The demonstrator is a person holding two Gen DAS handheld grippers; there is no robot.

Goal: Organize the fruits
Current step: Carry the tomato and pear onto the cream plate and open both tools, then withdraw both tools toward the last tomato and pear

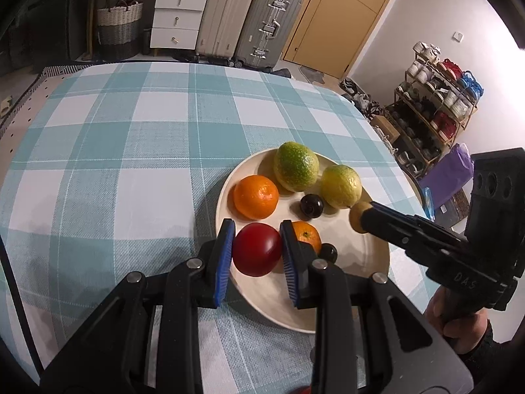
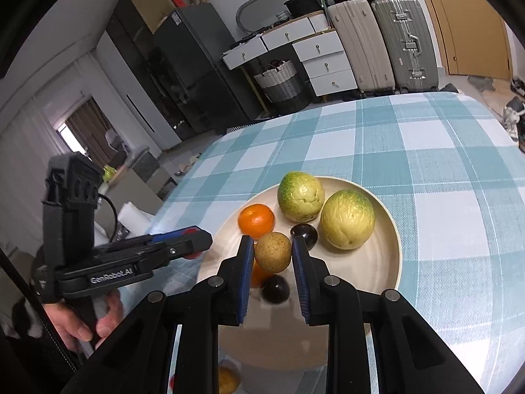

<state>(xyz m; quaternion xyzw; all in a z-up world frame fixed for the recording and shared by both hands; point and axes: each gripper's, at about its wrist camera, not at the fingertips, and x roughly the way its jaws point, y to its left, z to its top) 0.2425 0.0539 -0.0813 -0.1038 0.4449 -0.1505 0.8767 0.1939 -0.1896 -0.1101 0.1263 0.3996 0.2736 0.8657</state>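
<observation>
A cream plate sits on the checked tablecloth and holds two yellow-green citrus fruits, two oranges and two dark plums. My left gripper is shut on a red fruit just above the plate's near left rim. My right gripper is shut on a small brown round fruit over the plate; it enters the left wrist view from the right, with the brown fruit at its tip.
The table's teal and white checked cloth stretches left and back. Another yellowish fruit lies near the table's front edge, below the plate. Suitcases, drawers and a shelf rack stand beyond the table.
</observation>
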